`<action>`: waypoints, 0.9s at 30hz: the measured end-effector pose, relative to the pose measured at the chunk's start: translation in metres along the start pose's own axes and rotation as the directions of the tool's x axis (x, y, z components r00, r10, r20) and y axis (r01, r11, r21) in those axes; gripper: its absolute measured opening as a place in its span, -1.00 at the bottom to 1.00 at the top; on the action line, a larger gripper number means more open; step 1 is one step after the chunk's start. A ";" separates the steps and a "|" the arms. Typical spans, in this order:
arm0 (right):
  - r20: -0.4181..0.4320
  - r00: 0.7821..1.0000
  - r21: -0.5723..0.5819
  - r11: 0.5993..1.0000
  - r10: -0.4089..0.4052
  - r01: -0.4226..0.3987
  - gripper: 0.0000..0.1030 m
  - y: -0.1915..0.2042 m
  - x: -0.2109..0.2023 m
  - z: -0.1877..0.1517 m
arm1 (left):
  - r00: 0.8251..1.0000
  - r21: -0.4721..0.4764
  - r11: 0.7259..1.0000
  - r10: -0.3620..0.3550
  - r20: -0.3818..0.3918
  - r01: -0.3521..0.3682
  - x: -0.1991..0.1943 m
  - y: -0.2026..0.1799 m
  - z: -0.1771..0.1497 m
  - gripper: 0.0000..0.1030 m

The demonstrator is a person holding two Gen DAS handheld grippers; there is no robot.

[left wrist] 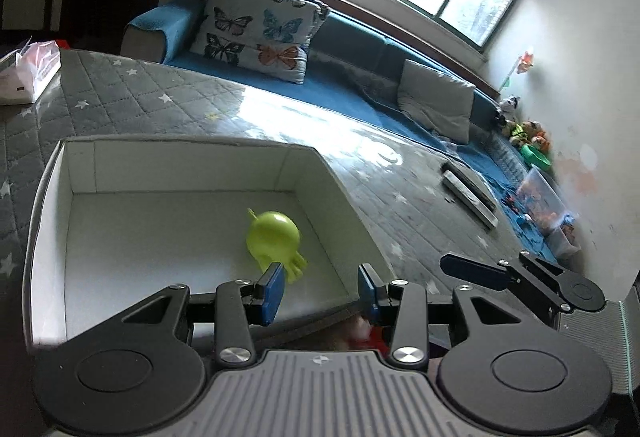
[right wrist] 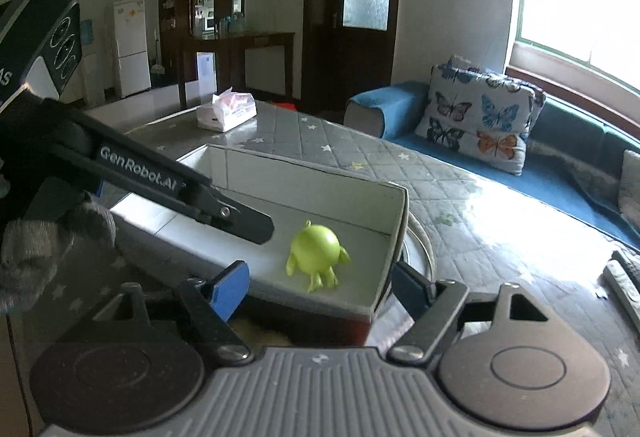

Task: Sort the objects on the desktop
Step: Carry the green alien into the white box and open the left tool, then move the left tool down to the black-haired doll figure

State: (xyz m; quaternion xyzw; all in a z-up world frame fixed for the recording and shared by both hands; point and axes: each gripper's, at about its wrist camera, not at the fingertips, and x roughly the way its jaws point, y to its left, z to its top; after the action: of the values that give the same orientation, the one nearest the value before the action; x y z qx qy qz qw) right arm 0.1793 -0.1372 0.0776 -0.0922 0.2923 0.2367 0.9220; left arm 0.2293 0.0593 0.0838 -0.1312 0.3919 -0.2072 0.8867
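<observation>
At the far left of the quilted grey table (right wrist: 460, 197) a tissue pack (right wrist: 226, 112) sits near the back edge, well apart from everything else. Next comes the white box (left wrist: 52, 205), open-topped with tall straight walls, and lying on its floor toward the right-hand wall is the green toy (left wrist: 273, 237): a glossy lime-green figure with a round, smooth body, a small nub on top and stubby legs splayed at the bottom, tipped over on its side. It touches neither wall, and the rest of the box floor around it is bare white. The left gripper (left wrist: 320, 291) hangs over the near rim of the box with its blue pads spread apart and nothing between them; the left pad overlaps the toy's legs in that view, though I cannot tell if it touches. Its black arm crosses the right wrist view, with "GenRobot.AI" in white letters along it. The right gripper (right wrist: 316, 287) sits at the box's near right corner, jaws wide, the corner of the box wall standing between the fingers without being squeezed. Right of the box the tabletop runs open and shiny to a flat dark slab (left wrist: 470, 193) near its far right edge. Beyond the table lies a blue sofa (left wrist: 360, 49) with a butterfly-print cushion (left wrist: 256, 25).
</observation>
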 end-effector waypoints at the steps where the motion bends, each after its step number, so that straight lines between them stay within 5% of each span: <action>1: 0.006 1.000 0.001 1.000 0.001 -0.001 0.60 0.002 -0.007 -0.005 | 1.000 0.008 1.000 -0.003 0.004 0.003 -0.004 -0.004 -0.005 -0.17; 11: -0.003 1.000 -0.012 1.000 0.025 -0.025 0.77 0.020 -0.054 -0.055 | 0.998 0.063 0.997 -0.050 -0.028 0.051 -0.025 -0.033 -0.059 -0.17; 27: -0.105 0.986 -0.051 0.990 0.127 -0.133 0.77 0.043 -0.046 -0.103 | 0.987 0.151 0.986 -0.053 -0.153 0.076 -0.002 -0.063 -0.099 -0.17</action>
State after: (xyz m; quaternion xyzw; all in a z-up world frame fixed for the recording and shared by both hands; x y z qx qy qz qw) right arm 0.0743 -0.1491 0.0190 -0.1114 0.3374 0.2996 0.8854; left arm 0.1370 -0.0023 0.0452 -0.0582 0.4350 -0.2753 0.8554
